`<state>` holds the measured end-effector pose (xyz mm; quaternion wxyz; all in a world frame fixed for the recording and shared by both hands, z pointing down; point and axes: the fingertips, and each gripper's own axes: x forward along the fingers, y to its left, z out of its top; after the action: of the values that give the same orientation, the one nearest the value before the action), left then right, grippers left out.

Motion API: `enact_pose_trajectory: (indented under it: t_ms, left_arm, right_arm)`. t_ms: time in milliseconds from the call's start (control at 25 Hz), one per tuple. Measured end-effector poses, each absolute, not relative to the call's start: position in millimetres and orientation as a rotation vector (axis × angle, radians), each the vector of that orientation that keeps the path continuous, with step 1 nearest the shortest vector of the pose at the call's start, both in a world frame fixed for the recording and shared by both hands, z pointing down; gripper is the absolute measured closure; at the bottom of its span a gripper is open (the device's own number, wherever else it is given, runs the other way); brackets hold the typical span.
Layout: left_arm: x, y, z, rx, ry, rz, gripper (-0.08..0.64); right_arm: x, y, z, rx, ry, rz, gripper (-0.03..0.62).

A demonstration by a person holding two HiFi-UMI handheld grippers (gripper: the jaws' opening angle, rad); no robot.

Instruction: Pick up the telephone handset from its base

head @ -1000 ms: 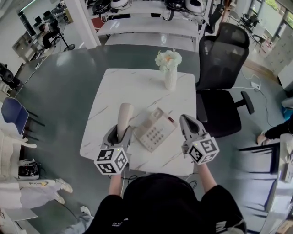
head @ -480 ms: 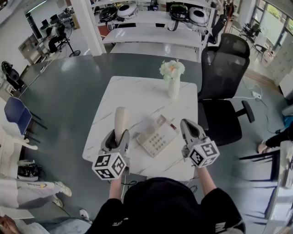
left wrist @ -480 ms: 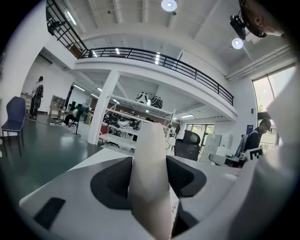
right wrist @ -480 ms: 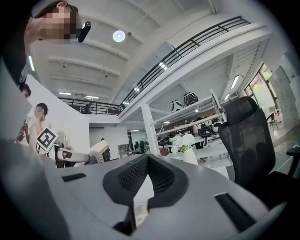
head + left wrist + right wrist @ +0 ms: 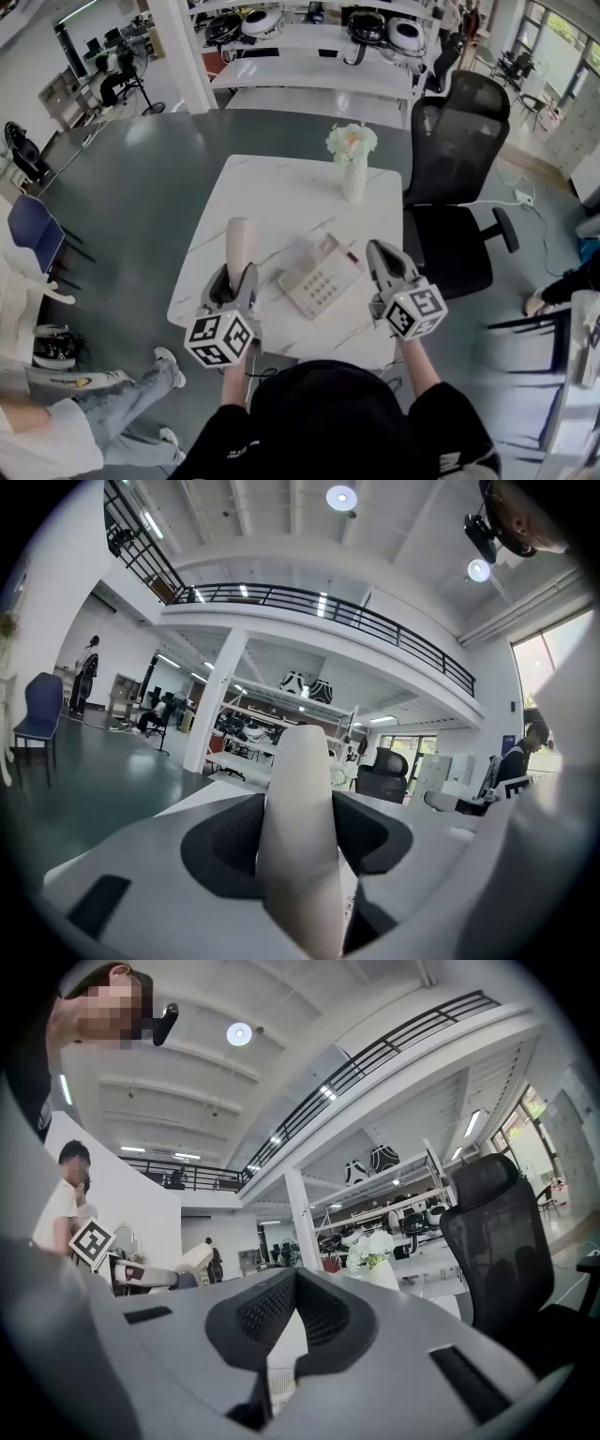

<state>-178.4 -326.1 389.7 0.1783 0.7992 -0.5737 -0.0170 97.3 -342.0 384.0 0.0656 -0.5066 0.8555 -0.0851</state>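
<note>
Left gripper (image 5: 236, 279), in the head view, pinches the telephone handset (image 5: 236, 242) by its near end, and the long free end sticks out beyond the jaws over the table's (image 5: 281, 187) left half. The handset sits apart from the base (image 5: 321, 277), which lies near the table's front edge, so the lift looks largely made. The right gripper (image 5: 378, 251) hovers just right of the base, touching nothing. A vase of flowers (image 5: 353, 173) stands near the far edge, well clear.

In the left gripper view, both dark pads press on the handset's (image 5: 302, 771) sides and it fills the gap squarely. Because the hold is at one end, the free end will want to swing. A firm pinch and a slow, level carry away from the base should serve best. I cannot see a cord, so any tug ought to be met by easing off.

In the right gripper view, the jaws stand pressed together at their tips with nothing between them. My judgement is that this gripper is best left near the base, ready to steady it should it drag.
</note>
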Motion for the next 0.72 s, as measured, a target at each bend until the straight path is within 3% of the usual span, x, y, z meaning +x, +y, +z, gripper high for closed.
enact_pose_trajectory:
  t_ms: [720]
  left_arm:
    - [-181.3,-328.7,391.1,2.251,-1.624,-0.017,0.347]
  right_arm:
    - [111.9,-345.1,381.5,-1.625,2.53,-0.229,0.6]
